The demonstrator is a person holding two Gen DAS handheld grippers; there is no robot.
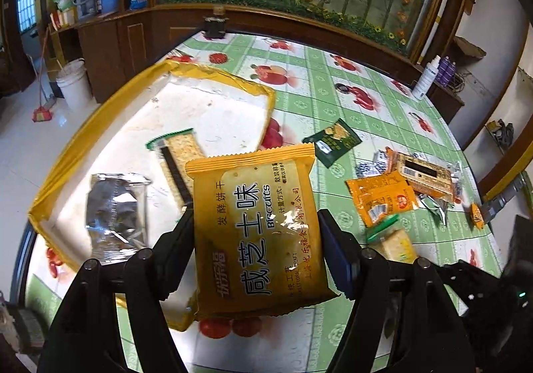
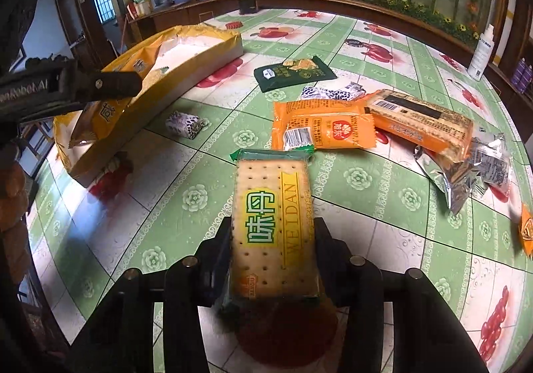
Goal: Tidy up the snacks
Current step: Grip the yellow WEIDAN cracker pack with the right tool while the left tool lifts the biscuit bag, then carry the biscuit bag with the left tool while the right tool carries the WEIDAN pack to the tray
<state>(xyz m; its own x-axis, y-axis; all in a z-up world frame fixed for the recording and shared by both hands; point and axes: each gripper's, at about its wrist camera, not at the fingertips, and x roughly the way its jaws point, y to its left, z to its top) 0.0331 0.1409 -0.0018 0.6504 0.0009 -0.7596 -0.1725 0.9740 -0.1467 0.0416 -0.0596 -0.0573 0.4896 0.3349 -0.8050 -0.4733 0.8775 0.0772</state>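
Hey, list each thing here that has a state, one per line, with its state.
Left tool: shut on the yellow biscuit pack, held over the tray.
Right tool: shut on the Weidan cracker pack.
Yellow-rimmed tray: holds two snacks.
Green packet: flat on the table.

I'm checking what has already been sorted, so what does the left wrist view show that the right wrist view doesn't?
Only the left wrist view looks down into the yellow-edged tray, showing a silver packet and a green-trimmed cracker pack inside. Only the right wrist view shows the Weidan cracker pack clamped in the right gripper, plus a small patterned candy. Both show the left gripper holding the yellow biscuit bag, the dark green packet and the orange packets.
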